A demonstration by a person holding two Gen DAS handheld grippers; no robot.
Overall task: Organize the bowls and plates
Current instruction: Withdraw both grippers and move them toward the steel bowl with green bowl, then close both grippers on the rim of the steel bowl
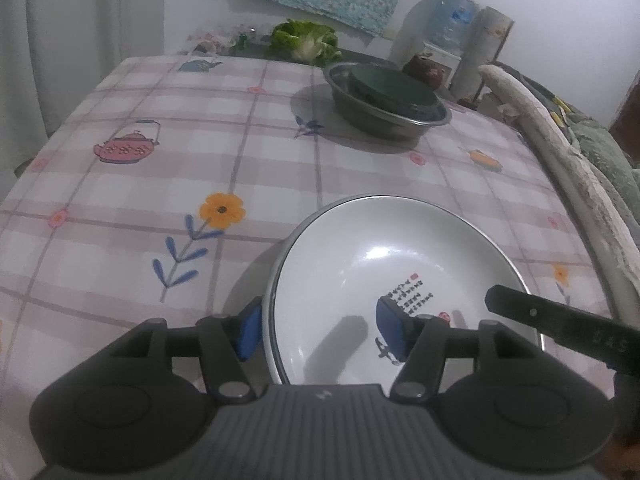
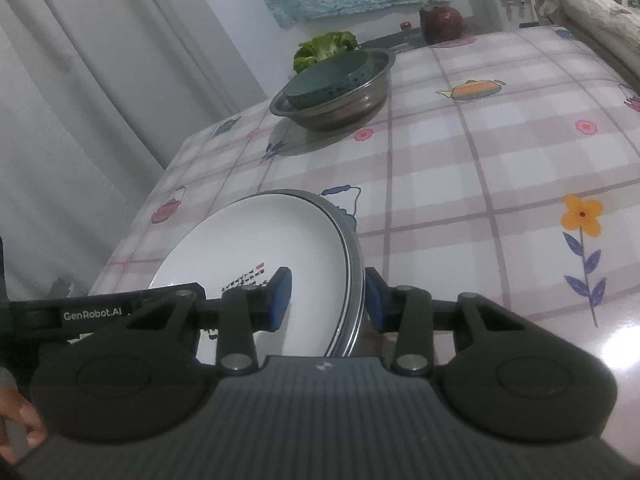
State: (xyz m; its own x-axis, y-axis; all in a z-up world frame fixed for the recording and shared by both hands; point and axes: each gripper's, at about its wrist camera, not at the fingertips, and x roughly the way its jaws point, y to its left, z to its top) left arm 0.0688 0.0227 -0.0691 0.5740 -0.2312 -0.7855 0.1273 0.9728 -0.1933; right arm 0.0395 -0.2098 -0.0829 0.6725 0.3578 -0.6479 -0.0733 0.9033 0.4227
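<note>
A white plate (image 1: 380, 248) with small dark writing and a red seal lies on a grey-rimmed plate at the near side of the checked tablecloth. My left gripper (image 1: 322, 330) is open and straddles its left rim, one blue pad outside and one over the plate's inside. In the right wrist view the same white plate (image 2: 240, 240) has its right rim between the blue pads of my right gripper (image 2: 327, 298), which is open, with a gap left at the inner pad. Farther back, a steel basin (image 1: 404, 124) holds a dark green bowl (image 1: 392, 92).
The steel basin (image 2: 360, 100) with the green bowl (image 2: 324, 82) stands near the table's far edge. Behind it lie a lettuce (image 1: 304, 40), a dark red teapot (image 2: 440, 24) and a water bottle (image 1: 448, 16). A pale curved rail (image 1: 560, 152) runs along the right. A curtain (image 2: 100, 80) hangs at the left.
</note>
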